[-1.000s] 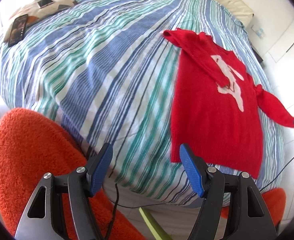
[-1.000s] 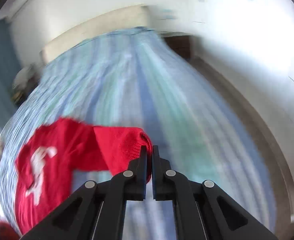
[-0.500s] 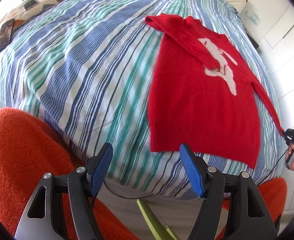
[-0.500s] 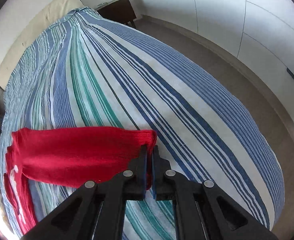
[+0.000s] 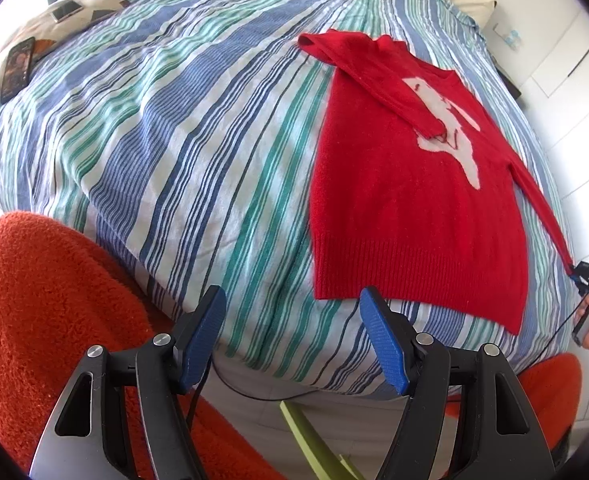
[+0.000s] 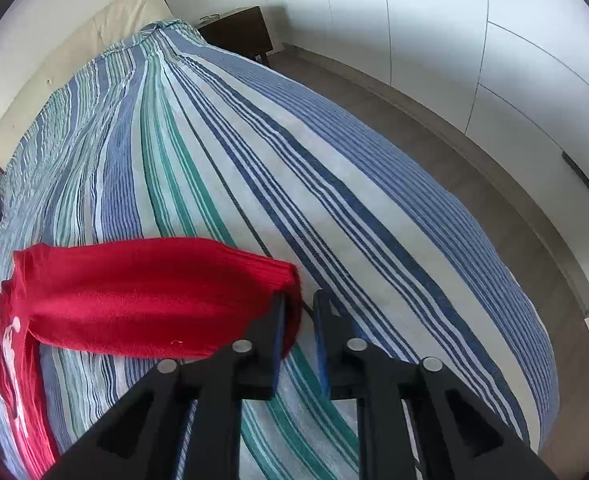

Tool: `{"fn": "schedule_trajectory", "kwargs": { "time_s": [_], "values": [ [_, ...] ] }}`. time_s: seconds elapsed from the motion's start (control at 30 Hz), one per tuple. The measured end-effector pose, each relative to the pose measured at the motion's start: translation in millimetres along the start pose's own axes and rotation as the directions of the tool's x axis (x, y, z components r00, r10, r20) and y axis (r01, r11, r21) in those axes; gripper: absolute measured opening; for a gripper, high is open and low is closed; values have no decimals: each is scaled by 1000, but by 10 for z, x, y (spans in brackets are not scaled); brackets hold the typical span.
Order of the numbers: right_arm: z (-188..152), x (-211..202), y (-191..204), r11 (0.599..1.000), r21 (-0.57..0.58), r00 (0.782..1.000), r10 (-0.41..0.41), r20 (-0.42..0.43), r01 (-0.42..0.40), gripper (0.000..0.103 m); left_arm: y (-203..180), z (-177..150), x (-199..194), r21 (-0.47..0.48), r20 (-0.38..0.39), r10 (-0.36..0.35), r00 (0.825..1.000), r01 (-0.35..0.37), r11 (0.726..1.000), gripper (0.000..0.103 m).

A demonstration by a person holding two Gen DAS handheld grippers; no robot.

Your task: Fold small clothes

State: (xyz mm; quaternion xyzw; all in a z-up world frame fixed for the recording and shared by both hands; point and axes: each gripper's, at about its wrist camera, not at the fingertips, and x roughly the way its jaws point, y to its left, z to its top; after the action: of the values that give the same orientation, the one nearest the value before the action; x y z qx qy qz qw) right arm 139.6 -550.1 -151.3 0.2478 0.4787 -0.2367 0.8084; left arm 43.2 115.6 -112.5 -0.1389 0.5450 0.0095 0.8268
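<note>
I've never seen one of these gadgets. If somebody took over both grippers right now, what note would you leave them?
Left gripper: open, empty, hovering off the bed edge near the red sweater hem.
Right gripper: jaws slightly apart; the outstretched sleeve has its cuff against one pad, and the hold looks loose.
Sweater lies flat, front up.
Done: far sleeve folded across the chest.
Left: fold the outstretched sleeve in, then the body.

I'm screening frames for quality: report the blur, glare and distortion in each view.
Left wrist view: sharp, the striped bedspread bulging under fisheye distortion, the wall at right blown out white, the red sweater crisp. Right wrist view: sharp too, wardrobe doors bowed by the lens, bright glare top centre, dark vignette corners.
</note>
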Motion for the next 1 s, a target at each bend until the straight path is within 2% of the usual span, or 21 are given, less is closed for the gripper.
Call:
{"fn": "schedule_trajectory", "kwargs": {
  "time_s": [0.07,0.1,0.13,0.3,0.4,0.53,0.73,0.8,0.93,1.0],
  "values": [
    [-27,-84,-60,1000,14,1000,-12,17,12,39,20,-12,-2,-5,1,-1,1000,1,1000,72],
    [-51,-144,-109,999,32,999,-23,29,22,52,26,-15,-1,-8,2,-1,1000,1,1000,72],
    [-60,-188,-142,998,51,999,-31,40,29,58,34,-20,-1,-11,3,-1,1000,1,1000,72],
    [-183,-555,-389,986,164,993,-45,109,27,60,49,-25,-6,-18,16,0,1000,0,1000,76],
    [-271,-799,-397,986,165,987,-33,159,7,64,58,-25,1,-22,20,1,1000,-1,1000,77],
    [-445,-1105,-187,994,96,977,26,210,-47,71,68,-39,26,-28,14,5,1000,-4,1000,77],
    [-827,-1408,215,992,-68,967,123,223,-111,73,20,-35,42,-5,11,15,1000,-15,1000,77],
    [-972,-1497,350,985,-130,964,141,224,-114,73,-34,49,-8,31,27,13,1000,-14,999,77],
    [-1157,-1578,592,964,-234,956,182,229,-128,75,-334,572,-294,157,172,-24,985,-3,988,77],
    [-1231,-1587,665,955,-265,954,198,224,-136,76,-566,838,-352,227,214,-58,975,8,974,86]
  ]
}}
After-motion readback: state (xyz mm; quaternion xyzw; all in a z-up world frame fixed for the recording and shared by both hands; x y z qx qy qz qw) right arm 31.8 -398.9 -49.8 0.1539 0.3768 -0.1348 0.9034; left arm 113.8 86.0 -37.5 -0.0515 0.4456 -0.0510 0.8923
